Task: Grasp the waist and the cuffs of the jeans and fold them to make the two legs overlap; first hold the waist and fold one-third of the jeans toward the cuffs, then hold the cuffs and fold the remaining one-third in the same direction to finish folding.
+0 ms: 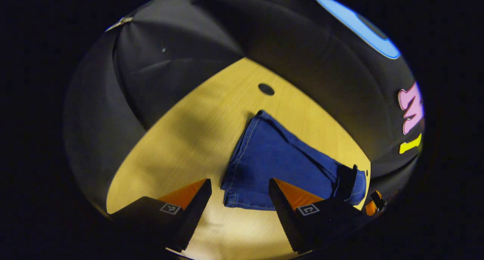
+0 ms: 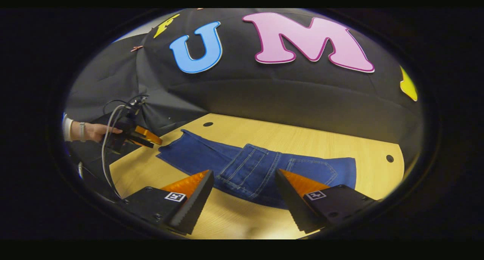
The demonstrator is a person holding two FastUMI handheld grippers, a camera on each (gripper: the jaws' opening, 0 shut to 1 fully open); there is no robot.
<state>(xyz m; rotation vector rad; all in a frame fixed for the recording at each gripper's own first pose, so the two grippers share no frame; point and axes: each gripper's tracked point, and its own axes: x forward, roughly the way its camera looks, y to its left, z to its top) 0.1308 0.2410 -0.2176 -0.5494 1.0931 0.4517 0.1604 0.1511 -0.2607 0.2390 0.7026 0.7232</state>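
Jeans (image 1: pixel 280 165) are lying flat on the wooden worktop (image 1: pixel 181 139) in the left gripper view, the two legs already stacked one on the other and the cuff end pointing toward the camera. The left hand-held gripper (image 1: pixel 238 211) is hovering just short of the cuffs with its jaws spread wide and nothing between them. The other tool is showing dark at the far waist end.

In the right gripper view, the jeans are stretching across the worktop from the cuffs at the left to the waist and back pockets nearer the lens. The right hand-held gripper (image 2: pixel 244 201) is poised over the waist edge, jaws wide apart and empty. A person's hand (image 2: pixel 94 131) is holding the other tool beside the cuffs.

Denim of this kind is likely to be soft but fairly heavy, draping rather than holding shape, with thick seams giving a firm bite. The stitched waistband corner and the hemmed cuffs look like the surest places to pinch, taking both layers together so that the legs are not sliding apart.
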